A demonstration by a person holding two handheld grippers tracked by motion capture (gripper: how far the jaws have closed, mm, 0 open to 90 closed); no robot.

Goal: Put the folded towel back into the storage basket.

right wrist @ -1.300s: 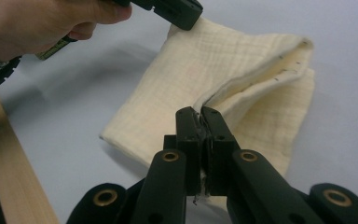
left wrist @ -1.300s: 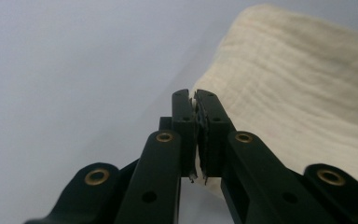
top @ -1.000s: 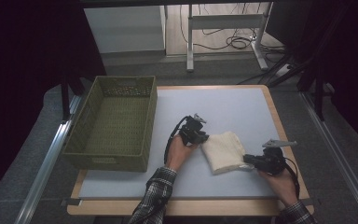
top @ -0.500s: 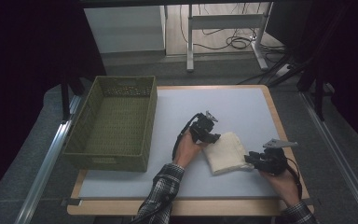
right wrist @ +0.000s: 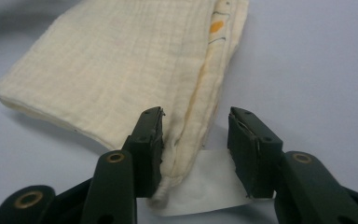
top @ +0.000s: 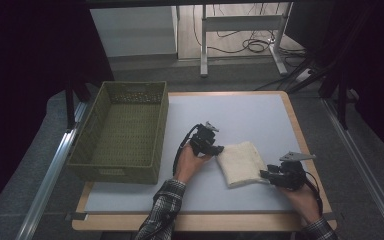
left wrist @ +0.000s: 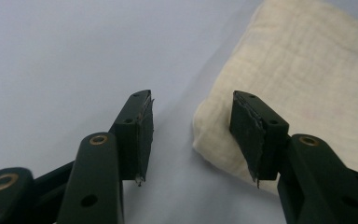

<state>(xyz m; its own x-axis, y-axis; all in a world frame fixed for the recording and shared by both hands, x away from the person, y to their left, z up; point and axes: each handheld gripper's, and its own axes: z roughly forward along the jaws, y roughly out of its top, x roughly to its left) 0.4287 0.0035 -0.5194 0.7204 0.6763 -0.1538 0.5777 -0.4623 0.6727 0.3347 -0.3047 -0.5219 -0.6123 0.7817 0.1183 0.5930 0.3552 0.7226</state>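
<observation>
Now letting go of a folded cream cloth (top: 240,163) on the surface (top: 250,115), both tongs part-open.

Nearest, at about 4 o'clock of the cloth, right tongs (top: 265,174) just opened, jaws parted astride the layered hem, pads off the fabric, a white label lying below the hem. Best drawn straight back along the surface so no pad snags that hem and drags the fold undone. At about 9 o'clock of the cloth, left tongs (top: 221,149) likewise just opened, jaws apart, one pad over the cloth's corner, the other over bare surface, nothing clamped. Best lifted clear before swinging away, keeping the corner flat. Farther off, at 9 to 10 o'clock, green woven basket (top: 125,131) well apart from the cloth, probably the place for it; a fresh grip lower on both short edges likely needed for a tidy carry.
</observation>
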